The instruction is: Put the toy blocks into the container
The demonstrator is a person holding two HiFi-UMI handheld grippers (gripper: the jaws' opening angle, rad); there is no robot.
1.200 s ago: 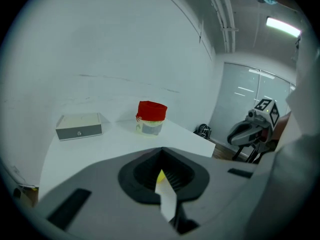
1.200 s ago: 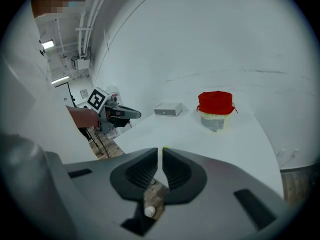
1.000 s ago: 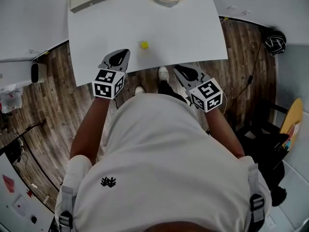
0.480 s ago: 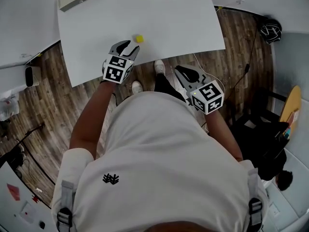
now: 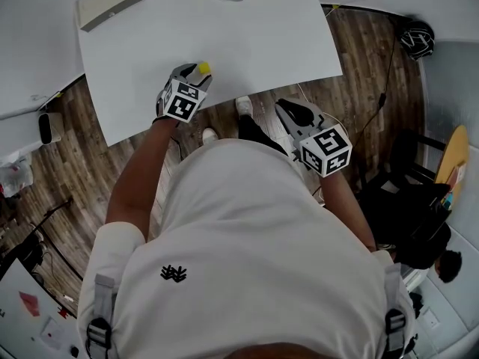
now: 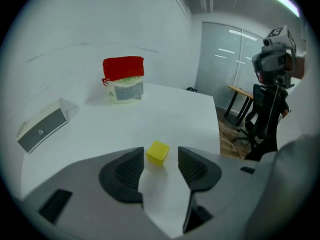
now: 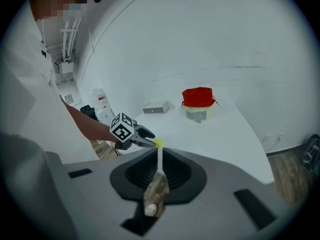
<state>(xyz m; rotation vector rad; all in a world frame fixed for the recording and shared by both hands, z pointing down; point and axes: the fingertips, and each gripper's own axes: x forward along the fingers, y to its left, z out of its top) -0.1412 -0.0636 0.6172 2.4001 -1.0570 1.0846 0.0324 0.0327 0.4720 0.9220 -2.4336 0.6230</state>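
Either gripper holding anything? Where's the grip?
Nothing held. Left gripper has just been opening its jaws; yellow block sits between their tips, untouched. Right gripper is shut, empty.

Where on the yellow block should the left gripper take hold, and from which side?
Its two opposite upright faces, from above: the yellow block is a small cube lying flat, alone, on the table. The jaws of the left gripper, which have just been opening, frame it without touching.

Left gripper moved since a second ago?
Yes: the left gripper went forward from the table edge to the yellow block. Its jaws have just opened, and the block sits untouched at their tips.
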